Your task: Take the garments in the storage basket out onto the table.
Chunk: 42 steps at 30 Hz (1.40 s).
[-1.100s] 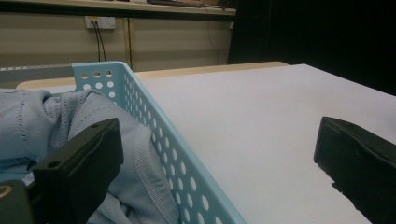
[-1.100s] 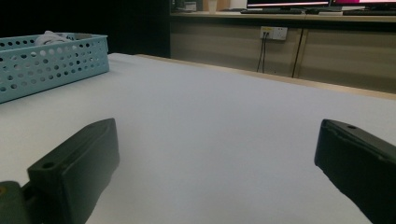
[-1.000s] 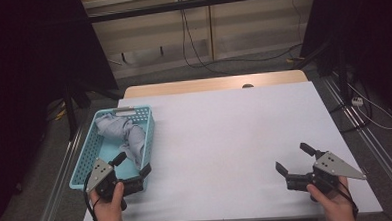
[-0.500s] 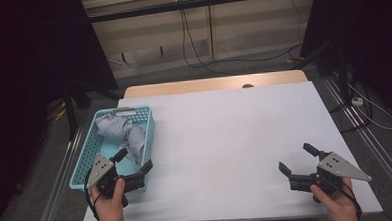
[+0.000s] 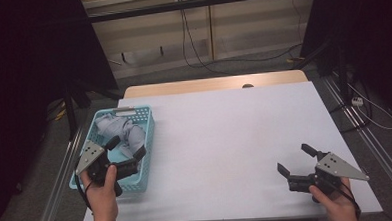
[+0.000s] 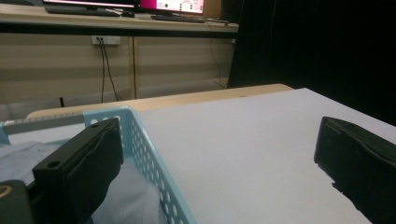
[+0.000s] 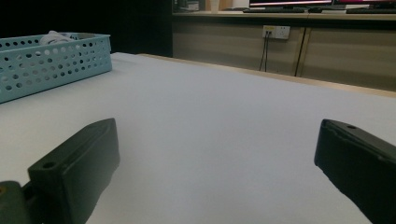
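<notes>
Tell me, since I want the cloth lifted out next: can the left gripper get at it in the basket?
Probably yes. The left gripper is open above the basket, one jaw over the grey cloth, the other outside the wall; nothing covers the cloth.

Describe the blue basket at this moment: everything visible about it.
The basket is a light blue rectangular tray, plastic by the look of it, with walls perforated by rows of small round holes. It sits upright on the white table at its left edge, long side running away from the person. Crumpled pale grey-blue cloth lies inside, rising just above the rim. The open left gripper straddles the basket's right wall near its front end, one jaw over the cloth inside, the other outside over the table; contact cannot be told.
</notes>
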{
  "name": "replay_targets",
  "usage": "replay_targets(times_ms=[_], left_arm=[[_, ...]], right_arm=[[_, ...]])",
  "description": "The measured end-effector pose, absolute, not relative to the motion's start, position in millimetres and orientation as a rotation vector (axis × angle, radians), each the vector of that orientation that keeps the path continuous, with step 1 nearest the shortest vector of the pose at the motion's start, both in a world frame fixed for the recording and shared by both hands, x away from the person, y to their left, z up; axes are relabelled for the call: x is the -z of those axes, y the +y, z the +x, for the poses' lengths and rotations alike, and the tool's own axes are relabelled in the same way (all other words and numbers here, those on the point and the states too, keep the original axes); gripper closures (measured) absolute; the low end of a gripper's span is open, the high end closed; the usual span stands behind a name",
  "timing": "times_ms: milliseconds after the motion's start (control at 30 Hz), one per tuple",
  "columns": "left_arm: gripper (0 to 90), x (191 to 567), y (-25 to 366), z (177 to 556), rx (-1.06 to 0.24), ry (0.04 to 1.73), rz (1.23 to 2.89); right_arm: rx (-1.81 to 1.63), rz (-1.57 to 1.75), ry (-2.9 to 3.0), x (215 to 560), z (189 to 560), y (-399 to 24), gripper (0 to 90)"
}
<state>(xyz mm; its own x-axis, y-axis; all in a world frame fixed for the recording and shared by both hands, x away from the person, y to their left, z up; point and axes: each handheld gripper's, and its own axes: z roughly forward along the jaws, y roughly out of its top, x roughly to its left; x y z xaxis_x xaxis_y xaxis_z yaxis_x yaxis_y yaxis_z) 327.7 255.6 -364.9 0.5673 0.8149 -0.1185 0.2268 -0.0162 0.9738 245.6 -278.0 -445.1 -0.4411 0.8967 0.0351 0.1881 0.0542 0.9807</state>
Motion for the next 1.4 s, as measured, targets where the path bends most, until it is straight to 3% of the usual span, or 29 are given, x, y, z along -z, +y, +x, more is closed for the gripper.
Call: replay_targets(times_ms=[1400], left_arm=[[1.6, 363.1, 258.6, 400.6, -0.597, 1.001, 1.610]], right_arm=[[-1.436, 1.081, 1.721, 445.1, 245.4, -277.5, 0.0]])
